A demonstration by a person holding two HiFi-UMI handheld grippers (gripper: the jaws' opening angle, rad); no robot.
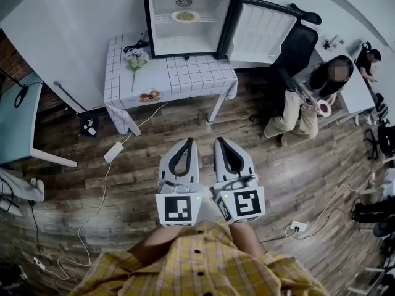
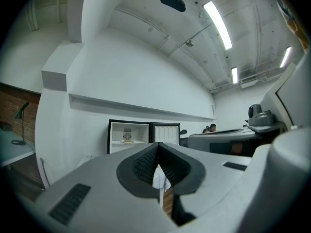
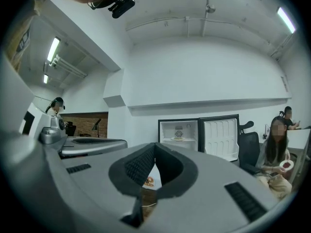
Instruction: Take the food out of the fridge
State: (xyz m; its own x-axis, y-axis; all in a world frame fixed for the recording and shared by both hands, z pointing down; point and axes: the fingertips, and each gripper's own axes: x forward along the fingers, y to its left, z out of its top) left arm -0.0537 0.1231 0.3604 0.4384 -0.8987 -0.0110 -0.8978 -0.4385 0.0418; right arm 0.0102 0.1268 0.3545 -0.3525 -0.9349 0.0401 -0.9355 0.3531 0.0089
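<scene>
Food [image 1: 184, 16] lay flat on its round plate [image 1: 173, 16] in the far open fridge [image 1: 148, 23], with no long axis; left tongs [image 1: 189, 140] and right tongs [image 1: 218, 140] were pressed together, empty.

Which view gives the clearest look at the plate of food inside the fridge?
The head view: it looks down onto the plate of food on the open fridge's shelf. Both gripper views show it only side-on, small and distant.
</scene>
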